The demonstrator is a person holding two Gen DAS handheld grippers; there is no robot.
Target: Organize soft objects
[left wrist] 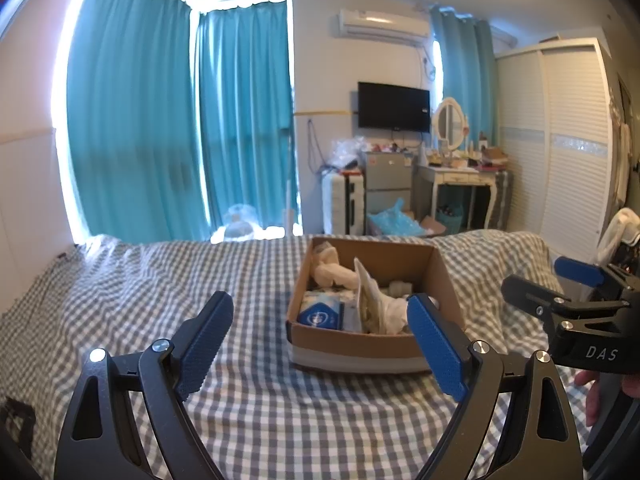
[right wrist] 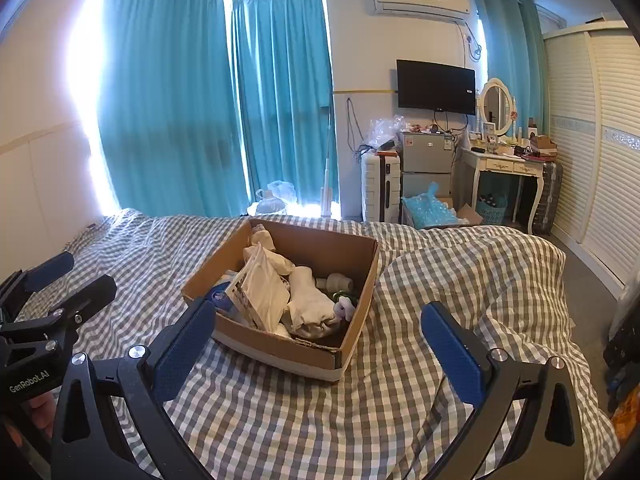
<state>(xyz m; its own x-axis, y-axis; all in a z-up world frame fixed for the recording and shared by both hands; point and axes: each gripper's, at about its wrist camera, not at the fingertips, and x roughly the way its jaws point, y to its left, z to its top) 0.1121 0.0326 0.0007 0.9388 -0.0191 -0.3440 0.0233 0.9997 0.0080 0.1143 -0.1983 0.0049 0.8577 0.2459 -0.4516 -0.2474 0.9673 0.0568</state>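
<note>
Left gripper [left wrist: 320, 332] spread wide, nothing held, poised above checked bed cover [left wrist: 260, 412]; right gripper [right wrist: 318, 344] likewise released and bare. Cardboard box [right wrist: 360, 280] resting on bed just beyond both. Inside box: white cloth bundles [right wrist: 310, 304], pale printed packet [right wrist: 262, 292] standing tilted, blue-and-white pack [left wrist: 320, 314] at near-left corner. Beyond bed: teal curtains [right wrist: 168, 100], wall television [right wrist: 436, 86], white dressing table [right wrist: 508, 164]
</note>
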